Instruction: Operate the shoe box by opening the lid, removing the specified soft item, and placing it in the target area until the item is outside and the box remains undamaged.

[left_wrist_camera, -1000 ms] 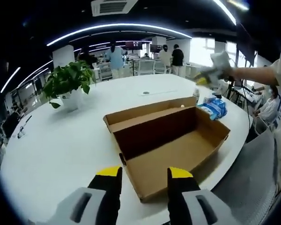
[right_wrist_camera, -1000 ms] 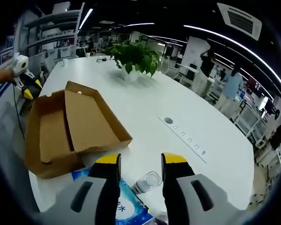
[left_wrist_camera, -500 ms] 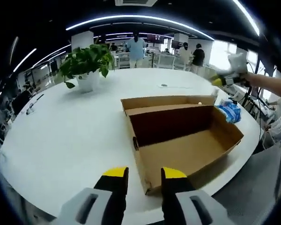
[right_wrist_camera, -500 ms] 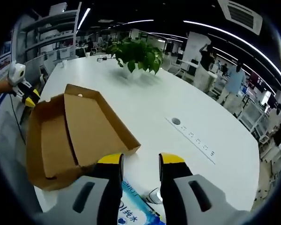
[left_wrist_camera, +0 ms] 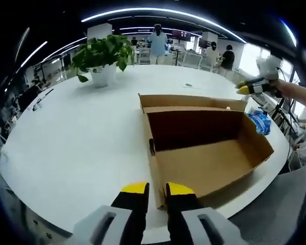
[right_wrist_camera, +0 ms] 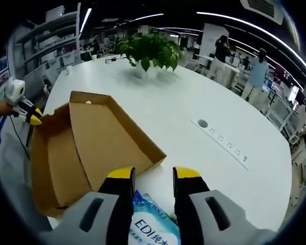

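Observation:
An open cardboard shoe box (left_wrist_camera: 204, 158) lies on the white table, its inside bare and its lid (left_wrist_camera: 194, 102) folded back behind the far wall. My left gripper (left_wrist_camera: 157, 189) hovers at the box's near corner, its yellow-tipped jaws a narrow gap apart with nothing between them. A blue soft tissue pack (left_wrist_camera: 260, 121) lies past the box's right end. In the right gripper view that pack (right_wrist_camera: 153, 222) sits just under my right gripper (right_wrist_camera: 153, 174), which is open above it. The box (right_wrist_camera: 92, 148) lies to its left. The right gripper (left_wrist_camera: 257, 86) also shows beyond the box, held by a person's arm.
A potted green plant (left_wrist_camera: 104, 56) stands at the far side of the round white table (left_wrist_camera: 71, 132). A socket hole (right_wrist_camera: 203, 123) and a strip of marks sit in the tabletop. The left gripper (right_wrist_camera: 21, 104) shows past the box. People stand in the office behind.
My left gripper's jaws have narrowed steadily, and its view has swung so the box shows more squarely. My right gripper has come lower over the blue pack.

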Demonstrator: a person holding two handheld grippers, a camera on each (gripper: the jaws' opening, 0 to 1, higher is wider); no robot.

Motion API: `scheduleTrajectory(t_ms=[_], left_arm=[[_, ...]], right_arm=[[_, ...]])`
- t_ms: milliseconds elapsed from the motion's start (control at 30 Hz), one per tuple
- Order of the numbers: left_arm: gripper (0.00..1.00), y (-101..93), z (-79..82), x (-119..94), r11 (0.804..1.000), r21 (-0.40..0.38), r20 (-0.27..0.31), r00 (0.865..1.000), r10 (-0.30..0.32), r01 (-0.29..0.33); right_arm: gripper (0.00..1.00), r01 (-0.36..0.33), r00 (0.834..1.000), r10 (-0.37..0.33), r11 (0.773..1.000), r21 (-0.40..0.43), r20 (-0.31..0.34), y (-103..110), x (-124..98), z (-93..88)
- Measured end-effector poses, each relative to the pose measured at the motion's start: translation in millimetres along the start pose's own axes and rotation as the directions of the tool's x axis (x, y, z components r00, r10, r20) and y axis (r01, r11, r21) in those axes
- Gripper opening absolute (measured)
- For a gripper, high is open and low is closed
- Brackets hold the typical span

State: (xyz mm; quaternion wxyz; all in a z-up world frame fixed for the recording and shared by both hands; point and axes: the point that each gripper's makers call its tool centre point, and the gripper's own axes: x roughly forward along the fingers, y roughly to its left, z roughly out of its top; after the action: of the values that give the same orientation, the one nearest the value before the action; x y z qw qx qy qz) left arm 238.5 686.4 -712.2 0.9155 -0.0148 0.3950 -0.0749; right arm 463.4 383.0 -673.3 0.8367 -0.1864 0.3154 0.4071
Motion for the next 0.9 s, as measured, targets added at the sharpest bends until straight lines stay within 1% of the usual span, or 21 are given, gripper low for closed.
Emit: scheduleTrajectory(t_ms=[100,167,233,267,367,567,667,900], left_arm=[[0.09,-1.2,-1.1,2,1.000,-0.021,-0.006,1.000,-0.003,0.003],[0.07,-3.4,-1.7,3,0.999,-0.033,-0.008,1.000,-0.006,0.005],[0.07,-2.9,-2.3,4,1.000,-0.030,-0.010,1.000,0.004,-0.004],[0.07,-2.4,-2.3,4,0.999,-0.040,-0.009,1.000,0.007,-0.007],[0.07,-2.2,-3.2,4,0.999,-0.053,-0.008,1.000,0.011,-0.011],[0.06,-3.0,-3.5,4,0.998,-0.055,-0.010,1.000,0.022,-0.023],[0.05,-2.9,-3.6,4,0.998,-0.057,-0.016,1.000,0.026,-0.027],[0.05,-2.5,-4.6,4,0.997,-0.075,-0.023,0.999,0.030,-0.032]], right_arm=[[0.27,0.001,1.000,-0.001,1.000,0.009,-0.025,1,6,-3.3],[0.28,-0.004,0.999,0.006,0.999,0.035,-0.042,2,11,-6.2],[0.28,-0.006,0.998,0.009,0.998,0.059,-0.054,2,14,-8.1],[0.28,-0.005,0.998,0.009,0.998,0.066,-0.059,1,16,-8.7],[0.27,-0.003,0.997,0.009,0.997,0.077,-0.074,2,19,-10.5],[0.26,0.000,0.995,0.013,0.991,0.131,-0.097,1,29,-14.2],[0.25,0.001,0.994,0.013,0.991,0.134,-0.106,0,36,-15.6],[0.21,-0.002,0.991,0.030,0.978,0.210,-0.131,3,53,-16.7]])
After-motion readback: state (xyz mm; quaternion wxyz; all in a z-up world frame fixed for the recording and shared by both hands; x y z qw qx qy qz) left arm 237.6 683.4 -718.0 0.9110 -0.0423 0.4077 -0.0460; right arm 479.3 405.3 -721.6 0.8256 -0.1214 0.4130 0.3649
